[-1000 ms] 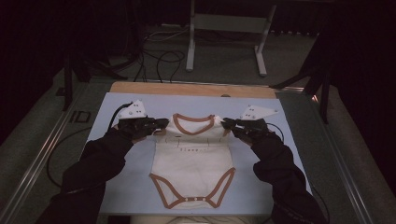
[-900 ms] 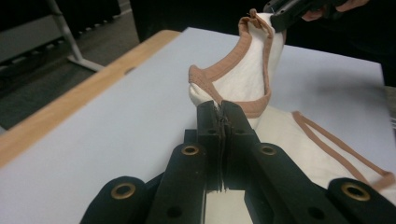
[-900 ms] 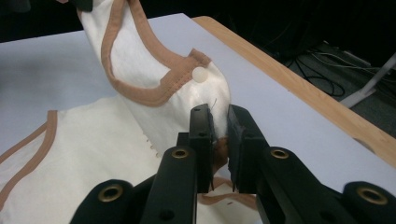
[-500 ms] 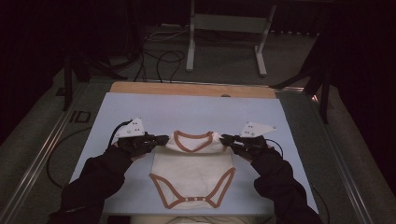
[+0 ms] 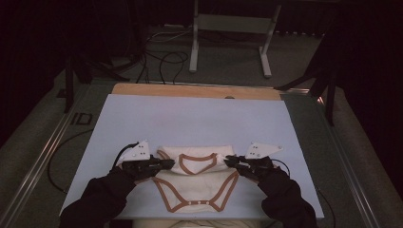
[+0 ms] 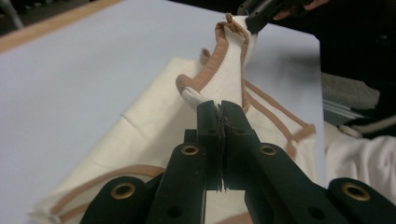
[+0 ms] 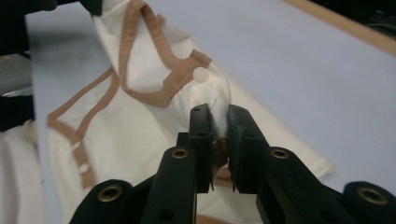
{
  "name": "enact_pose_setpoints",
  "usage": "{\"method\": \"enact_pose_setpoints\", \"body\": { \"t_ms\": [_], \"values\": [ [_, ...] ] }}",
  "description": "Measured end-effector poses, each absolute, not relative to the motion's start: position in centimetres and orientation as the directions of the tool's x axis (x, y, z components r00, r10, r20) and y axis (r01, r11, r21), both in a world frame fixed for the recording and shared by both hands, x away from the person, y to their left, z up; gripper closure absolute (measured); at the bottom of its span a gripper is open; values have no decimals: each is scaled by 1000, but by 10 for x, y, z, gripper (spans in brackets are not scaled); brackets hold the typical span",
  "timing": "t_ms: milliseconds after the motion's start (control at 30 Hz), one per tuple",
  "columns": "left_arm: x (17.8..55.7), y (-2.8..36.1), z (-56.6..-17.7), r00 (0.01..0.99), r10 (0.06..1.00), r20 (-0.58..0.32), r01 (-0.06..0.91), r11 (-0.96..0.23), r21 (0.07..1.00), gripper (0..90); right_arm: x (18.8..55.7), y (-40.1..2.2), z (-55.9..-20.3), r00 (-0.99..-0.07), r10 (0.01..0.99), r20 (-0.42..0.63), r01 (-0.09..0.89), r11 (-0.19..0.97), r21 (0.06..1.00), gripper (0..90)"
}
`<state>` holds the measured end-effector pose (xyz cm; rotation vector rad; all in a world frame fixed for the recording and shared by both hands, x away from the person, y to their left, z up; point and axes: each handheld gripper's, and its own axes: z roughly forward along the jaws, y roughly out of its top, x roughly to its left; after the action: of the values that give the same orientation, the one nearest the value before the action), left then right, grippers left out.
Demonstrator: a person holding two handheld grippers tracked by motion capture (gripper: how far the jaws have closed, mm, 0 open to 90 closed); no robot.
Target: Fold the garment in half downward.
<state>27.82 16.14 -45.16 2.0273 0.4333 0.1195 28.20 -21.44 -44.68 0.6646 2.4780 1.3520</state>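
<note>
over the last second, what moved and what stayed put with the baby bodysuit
Both grippers carried the bodysuit's shoulders toward the person's edge of the table and lower, folding the top down over its body. The left gripper and right gripper kept their jaws shut on the shoulders the whole time; nothing was released. The snap crotch end stayed where it lay on the light blue mat.

There is 1 baby bodysuit [image 5: 197, 183], cream with brown trim, near the front of 1 pale blue board [image 5: 190, 118]. 2 grippers hold it: the left gripper [image 5: 166, 163] at its left shoulder and the right gripper [image 5: 230, 161] at its right shoulder. 1 metal stand [image 5: 233, 28] is on the far floor.
</note>
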Motion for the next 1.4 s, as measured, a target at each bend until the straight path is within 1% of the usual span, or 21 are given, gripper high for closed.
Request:
{"method": "enact_pose_setpoints", "body": {
  "t_ms": [167, 233, 333, 467, 567, 767, 967, 1133, 1267, 1400],
  "values": [
    [273, 162, -457, 935, 337, -111, 257, -425, 868, 886, 272, -213, -457, -878, 479, 24, 287, 485, 826, 813],
    [268, 163, -462, 934, 331, -136, 275, -420, 865, 886, 269, -213, -460, -880, 474, 31, 291, 487, 823, 813],
    [264, 162, -466, 934, 328, -144, 282, -425, 860, 886, 265, -214, -462, -879, 475, 45, 305, 486, 819, 813],
    [258, 161, -473, 935, 317, -159, 292, -431, 854, 885, 260, -214, -464, -886, 463, 41, 299, 499, 813, 812],
    [250, 159, -478, 941, 293, -169, 291, -446, 846, 885, 253, -215, -466, -888, 457, 49, 306, 510, 804, 812],
    [248, 158, -487, 937, 295, -189, 311, -453, 836, 885, 248, -216, -475, -887, 456, 75, 329, 510, 795, 811],
    [248, 161, -497, 925, 322, -203, 342, -470, 814, 884, 246, -214, -483, -891, 446, 88, 340, 526, 780, 811],
    [244, 160, -499, 928, 313, -201, 339, -491, 803, 882, 240, -212, -492, -892, 443, 90, 350, 551, 758, 808],
    [243, 158, -505, 925, 327, -194, 348, -522, 779, 881, 240, -213, -499, -887, 449, 103, 366, 551, 750, 808],
    [244, 157, -509, 928, 312, -202, 348, -540, 766, 876, 242, -213, -502, -887, 448, 114, 372, 545, 752, 797]
  ]
}}
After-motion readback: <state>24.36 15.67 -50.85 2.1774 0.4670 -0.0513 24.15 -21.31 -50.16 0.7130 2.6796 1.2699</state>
